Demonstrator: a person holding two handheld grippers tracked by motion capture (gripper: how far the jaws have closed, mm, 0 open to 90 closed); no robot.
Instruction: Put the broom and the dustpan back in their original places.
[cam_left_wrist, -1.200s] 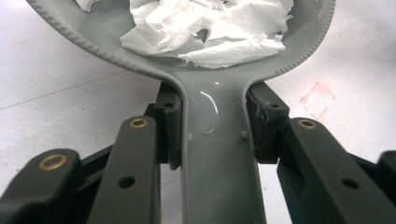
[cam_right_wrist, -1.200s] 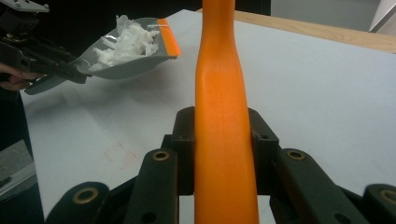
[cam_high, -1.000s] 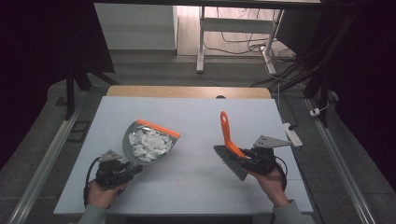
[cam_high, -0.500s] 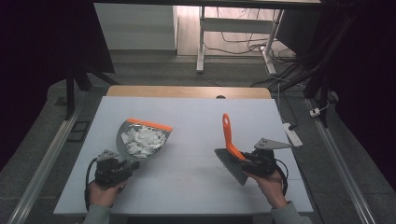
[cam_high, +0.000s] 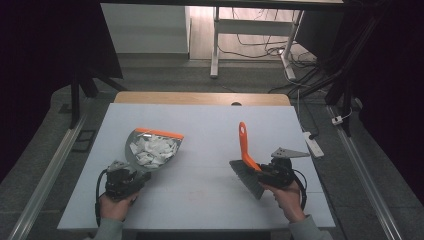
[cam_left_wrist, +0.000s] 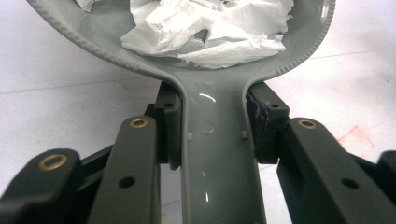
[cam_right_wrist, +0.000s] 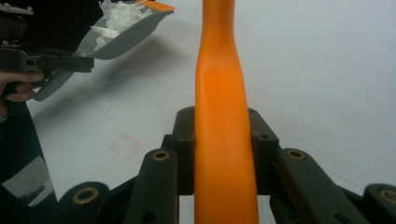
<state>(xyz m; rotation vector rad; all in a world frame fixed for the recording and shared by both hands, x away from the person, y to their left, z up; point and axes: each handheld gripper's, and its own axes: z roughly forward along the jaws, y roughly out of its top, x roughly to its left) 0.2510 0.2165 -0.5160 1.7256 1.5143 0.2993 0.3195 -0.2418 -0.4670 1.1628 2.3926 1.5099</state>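
Since a second ago the grey dustpan (cam_high: 152, 147) has tipped back toward level over the table (cam_high: 200, 125), still carrying crumpled paper scraps (cam_high: 150, 150), its handle clamped by the left gripper (cam_high: 131, 176), while the right gripper (cam_high: 265, 171) clamps the orange brush (cam_high: 246, 159) handle.

One camera is hanging above the near edge of the tabletop (cam_high: 200, 125), looking forward and down, taking in the whole surface and the floor beyond its far edge. A second is riding on the left tongs (cam_high: 121, 181) near the near-left corner, sitting very close behind the grey dustpan (cam_left_wrist: 215, 140) handle and facing along it. A third is riding on the right tongs (cam_high: 272, 172) toward the near-right corner, looking close along the orange brush (cam_right_wrist: 223, 116) handle and across the tabletop. That view is also catching the dustpan with its paper scraps (cam_right_wrist: 112, 18), which the other two views are sharing.
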